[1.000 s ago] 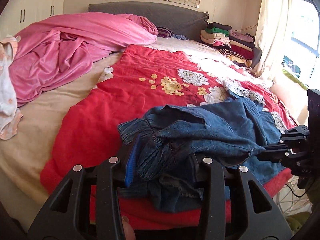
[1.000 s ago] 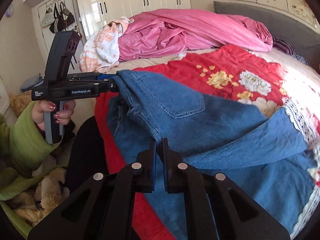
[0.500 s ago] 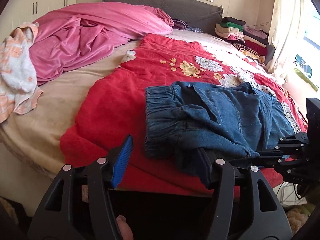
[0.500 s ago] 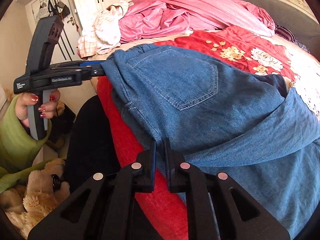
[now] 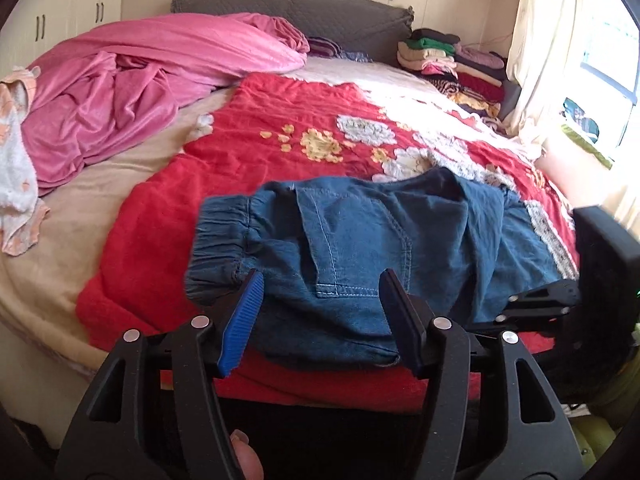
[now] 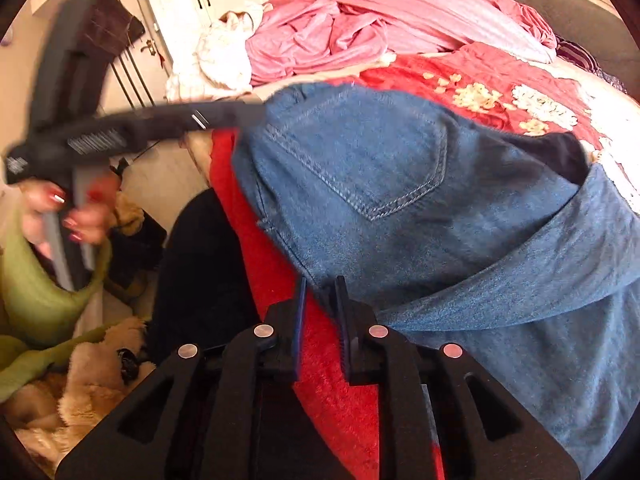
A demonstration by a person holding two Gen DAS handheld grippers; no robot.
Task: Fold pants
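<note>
Both hand-held grippers, left gripper (image 5: pixel 320 300) closing a little and right gripper (image 6: pixel 320 300) opening, hold nothing, so the blue denim pants (image 5: pixel 360 248) lie bunched on the red flowered blanket (image 5: pixel 248 152), and I think they need smoothing next.

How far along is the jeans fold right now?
Done: the jeans lie on the red blanket, folded over with the back pocket up. In hand: nothing gripped; the left tool stands open over the near edge, closing slightly, and the right tool is opening, with no cloth between its pads. Left: the pile is still lumpy, so more folding and smoothing.
</note>
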